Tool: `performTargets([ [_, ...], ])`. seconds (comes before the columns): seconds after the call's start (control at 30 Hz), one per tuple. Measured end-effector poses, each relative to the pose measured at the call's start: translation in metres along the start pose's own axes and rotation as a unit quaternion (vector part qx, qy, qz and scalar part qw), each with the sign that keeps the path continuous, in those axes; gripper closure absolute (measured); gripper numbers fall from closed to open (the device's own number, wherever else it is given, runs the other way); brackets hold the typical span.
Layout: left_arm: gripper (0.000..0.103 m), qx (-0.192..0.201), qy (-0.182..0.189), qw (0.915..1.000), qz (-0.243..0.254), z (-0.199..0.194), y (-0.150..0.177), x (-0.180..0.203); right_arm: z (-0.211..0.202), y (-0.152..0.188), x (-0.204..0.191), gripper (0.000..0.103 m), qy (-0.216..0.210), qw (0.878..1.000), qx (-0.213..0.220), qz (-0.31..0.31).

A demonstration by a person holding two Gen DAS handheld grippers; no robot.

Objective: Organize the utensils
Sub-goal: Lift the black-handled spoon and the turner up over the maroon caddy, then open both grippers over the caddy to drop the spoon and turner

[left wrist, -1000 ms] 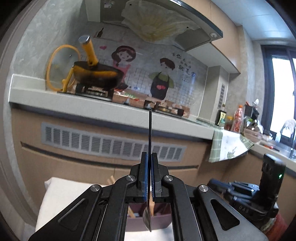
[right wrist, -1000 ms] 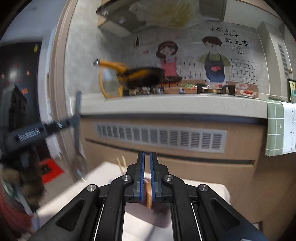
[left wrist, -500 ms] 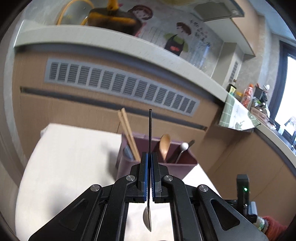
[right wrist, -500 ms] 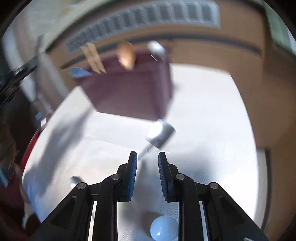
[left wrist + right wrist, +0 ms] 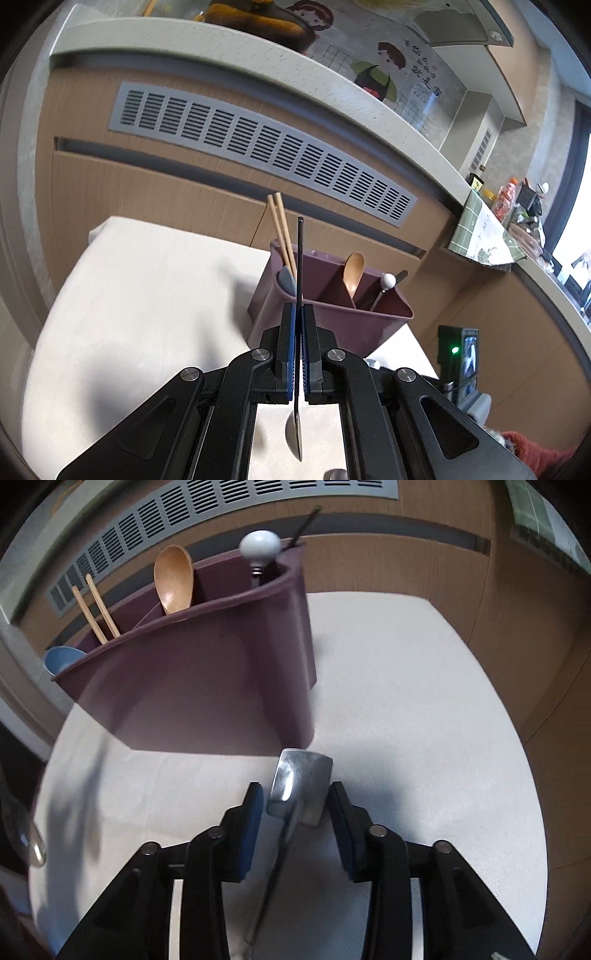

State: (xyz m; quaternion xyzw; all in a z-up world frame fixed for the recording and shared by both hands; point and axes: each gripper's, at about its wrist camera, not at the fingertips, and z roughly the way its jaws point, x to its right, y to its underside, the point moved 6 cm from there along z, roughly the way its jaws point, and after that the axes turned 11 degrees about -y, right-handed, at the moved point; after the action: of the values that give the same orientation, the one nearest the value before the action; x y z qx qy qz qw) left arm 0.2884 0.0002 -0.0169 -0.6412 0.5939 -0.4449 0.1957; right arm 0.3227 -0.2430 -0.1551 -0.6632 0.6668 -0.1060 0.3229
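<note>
- Near the holder (image 5: pixel 207 686), on the table (image 5: pixel 424 686): my right gripper (image 5: pixel 295 812) has just been opening, jaws apart around a small metal spatula (image 5: pixel 301 782), pads not pressing.
- Left gripper (image 5: pixel 298 347) clamped on a spoon (image 5: pixel 294 432).
- Pickup step; next, close on the spatula.

Utensils and the purple holder on my white surface

The purple holder (image 5: pixel 207 686) stands upright near the back of the surface (image 5: pixel 424 709); its compartments hold wooden chopsticks (image 5: pixel 96 609) and a blue spoon (image 5: pixel 59 659) at one end, a wooden spoon (image 5: pixel 173 579) in the middle, and a white-knobbed utensil (image 5: pixel 259 548) at the other end. A steel spatula (image 5: pixel 301 784) lies flat just in front of it. A thin dark-handled metal spoon (image 5: pixel 298 258) stands upright, bowl downward, in my left gripper (image 5: pixel 299 343).
</note>
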Motion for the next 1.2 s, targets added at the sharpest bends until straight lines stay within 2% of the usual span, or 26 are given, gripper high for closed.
performTargets([
  [0.1, 0.100, -0.002, 0.004, 1.0000, -0.004, 0.000, 0.003, -0.001, 0.006, 0.000, -0.010, 0.061, 0.040, 0.999, 0.007, -0.033],
  [0.17, 0.100, 0.001, 0.004, 1.0000, -0.003, -0.001, 0.004, -0.001, 0.007, 0.001, -0.013, 0.060, 0.052, 0.998, 0.011, -0.046],
  [0.23, 0.100, 0.004, 0.002, 1.0000, -0.002, -0.003, 0.004, -0.001, 0.006, 0.000, -0.013, 0.064, 0.048, 0.997, 0.010, -0.054],
  [0.27, 0.100, 0.005, 0.001, 1.0000, -0.002, -0.005, 0.004, -0.001, 0.006, 0.000, -0.013, 0.074, 0.043, 0.997, 0.008, -0.061],
  [0.37, 0.100, 0.008, -0.003, 1.0000, -0.001, -0.008, 0.005, -0.002, -0.003, 0.001, -0.009, 0.074, 0.027, 0.997, 0.006, -0.074],
  [0.47, 0.100, 0.009, -0.003, 1.0000, -0.001, -0.011, 0.005, 0.001, -0.025, 0.007, -0.007, 0.074, 0.014, 0.995, 0.034, -0.088],
  [0.63, 0.100, 0.032, 0.012, 0.9994, -0.005, -0.027, -0.005, 0.015, -0.080, 0.011, -0.005, 0.074, -0.022, 0.989, 0.111, -0.100],
  [0.7, 0.100, 0.053, 0.022, 0.9983, 0.001, -0.039, -0.019, 0.026, -0.114, 0.008, -0.008, 0.074, -0.039, 0.980, 0.163, -0.103],
  [0.77, 0.100, 0.096, 0.032, 0.9948, 0.016, -0.059, -0.051, 0.045, -0.144, -0.004, -0.013, 0.074, -0.055, 0.971, 0.209, -0.107],
  [0.87, 0.100, 0.172, 0.043, 0.9840, 0.017, -0.085, -0.095, 0.066, -0.197, -0.054, -0.036, 0.074, -0.066, 0.944, 0.292, -0.136],
  [0.93, 0.100, 0.227, 0.035, 0.9731, 0.017, -0.096, -0.123, 0.078, -0.232, -0.088, -0.050, 0.074, -0.077, 0.924, 0.345, -0.147],
  [0.97, 0.100, 0.241, 0.032, 0.9698, 0.016, -0.095, -0.131, 0.081, -0.247, -0.106, -0.056, 0.074, -0.083, 0.912, 0.372, -0.152],
  [1.0, 0.100, 0.247, 0.031, 0.9684, 0.014, -0.090, -0.137, 0.083, -0.257, -0.121, -0.060, 0.074, -0.089, 0.902, 0.393, -0.158],
  [1.07, 0.100, 0.249, 0.027, 0.9679, 0.022, -0.077, -0.143, 0.083, -0.248, -0.153, -0.082, 0.074, -0.098, 0.891, 0.415, -0.158],
  [1.13, 0.100, 0.233, 0.019, 0.9719, 0.026, -0.053, -0.141, 0.081, -0.243, -0.165, -0.085, 0.074, -0.113, 0.885, 0.426, -0.152],
  [1.2, 0.100, 0.214, 0.016, 0.9764, 0.027, -0.029, -0.135, 0.076, -0.231, -0.169, -0.082, 0.074, -0.113, 0.885, 0.427, -0.147],
])
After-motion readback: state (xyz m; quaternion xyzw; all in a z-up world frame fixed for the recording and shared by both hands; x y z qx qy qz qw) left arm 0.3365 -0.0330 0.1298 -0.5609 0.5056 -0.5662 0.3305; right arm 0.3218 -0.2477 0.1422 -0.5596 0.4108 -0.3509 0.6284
